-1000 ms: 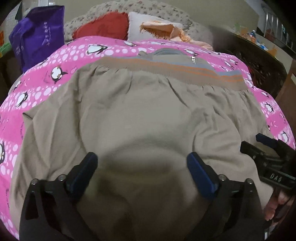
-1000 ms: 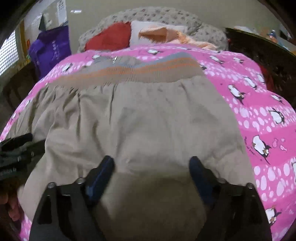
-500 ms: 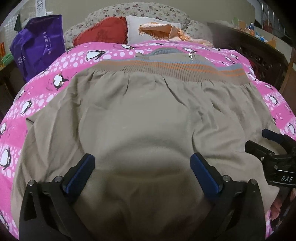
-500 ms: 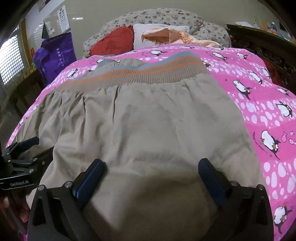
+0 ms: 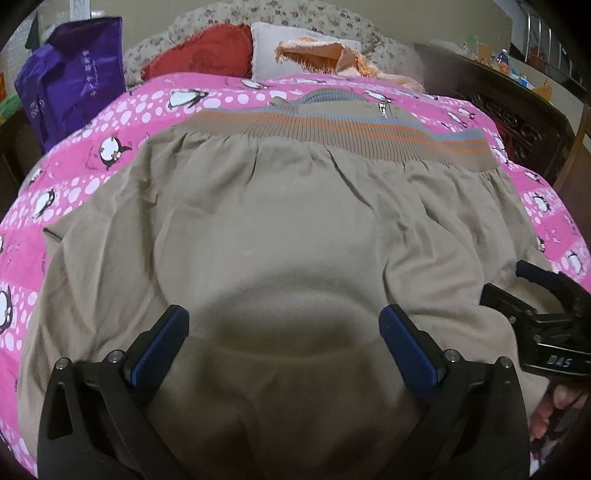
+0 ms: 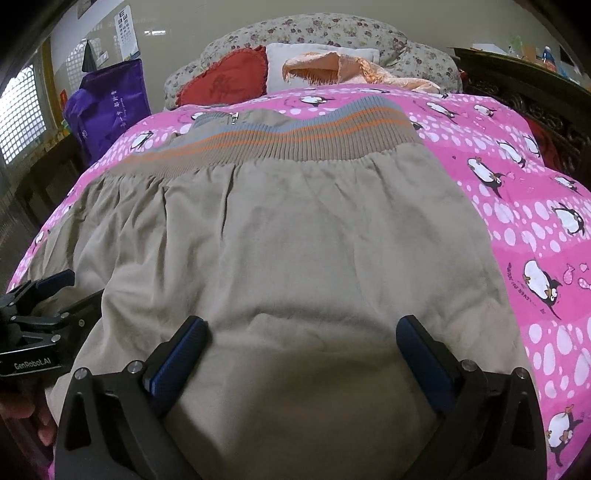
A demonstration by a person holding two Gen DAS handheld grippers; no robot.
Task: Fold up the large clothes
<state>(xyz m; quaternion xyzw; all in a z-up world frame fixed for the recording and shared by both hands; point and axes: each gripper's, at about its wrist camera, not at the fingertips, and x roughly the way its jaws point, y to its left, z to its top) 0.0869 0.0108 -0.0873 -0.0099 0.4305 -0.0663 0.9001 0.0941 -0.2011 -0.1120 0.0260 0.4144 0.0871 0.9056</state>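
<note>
The left gripper (image 5: 282,328) hangs over the near part of a tan jacket (image 5: 280,229), its blue pads (image 5: 160,349) spread wide with nothing pinched between them; the cloth under them lies loose. The right gripper (image 6: 301,339) stands the same way over the same jacket (image 6: 295,240), jaws fully apart after a last bit of widening, pads (image 6: 424,354) clear of the fabric. Each camera catches the other tool at its frame edge: the right wrist view shows the left one at the lower left with "GenRobot.AI" printed on its body, and the left wrist view shows the right one at the lower right with letters that read roughly "DAS". Fingers (image 5: 550,410) of the person wrap the handle below it.

The jacket lies flat across a pink penguin blanket (image 6: 535,221), ribbed hem (image 6: 280,144) with orange and grey stripes at the far end. Its right edge runs straight, with a wide strip of bare blanket beside it; small writing on that blanket near a penguin is too curved to read surely. The left edge, seen best from the left wrist, is more rumpled and leaves a narrower pink margin.

Farther back sit a red pillow (image 5: 207,55), a white pillow (image 6: 295,59) and a peach cloth (image 5: 321,55). A purple bag (image 5: 74,81) with pale characters stands to the left. Only the right wrist view shows an eye chart (image 6: 127,26) on the wall and a latticed window (image 6: 20,110); dark carved furniture (image 5: 517,118) lines the right.
</note>
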